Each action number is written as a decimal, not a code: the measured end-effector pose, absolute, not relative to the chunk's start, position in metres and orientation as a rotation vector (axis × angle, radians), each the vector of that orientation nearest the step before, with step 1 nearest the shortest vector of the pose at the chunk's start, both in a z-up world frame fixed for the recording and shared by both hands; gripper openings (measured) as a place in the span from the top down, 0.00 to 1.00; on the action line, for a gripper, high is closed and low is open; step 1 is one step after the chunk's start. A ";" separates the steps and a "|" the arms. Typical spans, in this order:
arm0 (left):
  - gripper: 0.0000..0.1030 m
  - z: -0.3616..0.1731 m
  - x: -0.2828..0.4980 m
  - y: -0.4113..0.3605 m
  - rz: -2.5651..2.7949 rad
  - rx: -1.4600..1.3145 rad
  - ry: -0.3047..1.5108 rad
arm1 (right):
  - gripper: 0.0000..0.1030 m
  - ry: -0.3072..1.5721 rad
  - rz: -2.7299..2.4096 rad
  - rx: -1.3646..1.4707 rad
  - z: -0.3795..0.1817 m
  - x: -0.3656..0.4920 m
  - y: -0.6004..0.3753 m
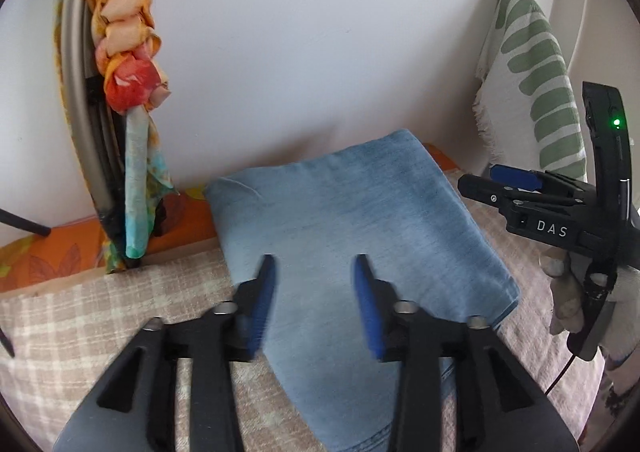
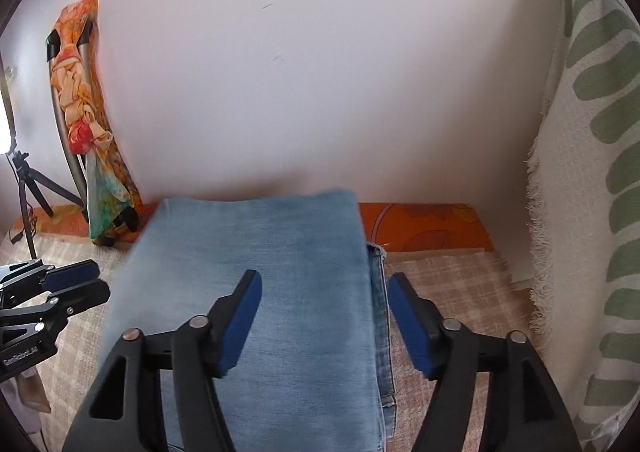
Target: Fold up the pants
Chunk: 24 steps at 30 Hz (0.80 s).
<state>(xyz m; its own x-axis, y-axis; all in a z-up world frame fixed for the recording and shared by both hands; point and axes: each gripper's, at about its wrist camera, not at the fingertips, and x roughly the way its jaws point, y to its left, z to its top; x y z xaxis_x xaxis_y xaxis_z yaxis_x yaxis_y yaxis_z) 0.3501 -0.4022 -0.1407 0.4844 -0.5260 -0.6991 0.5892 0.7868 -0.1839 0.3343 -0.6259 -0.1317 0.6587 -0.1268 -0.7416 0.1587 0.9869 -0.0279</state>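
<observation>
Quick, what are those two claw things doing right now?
Left gripper: open, holding nothing, over the jeans.
Right gripper: open, holding nothing.

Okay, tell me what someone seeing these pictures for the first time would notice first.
The folded blue jeans draw the eye, lying on the checked cover at the centre. Both the left gripper and right gripper hang open above them, holding nothing. An orange patterned cloth is knotted around a pole at the wall on the left, and a green-striped towel hangs on the right.
</observation>
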 end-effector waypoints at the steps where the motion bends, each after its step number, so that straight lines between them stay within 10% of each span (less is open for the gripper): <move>1: 0.53 -0.139 0.348 -0.402 -0.682 0.085 0.816 | 0.32 0.834 -0.165 0.046 -0.130 0.331 -0.627; 24: 0.27 -0.063 0.256 -0.369 -0.717 0.142 0.672 | 0.08 0.747 -0.159 -0.024 -0.055 0.223 -0.570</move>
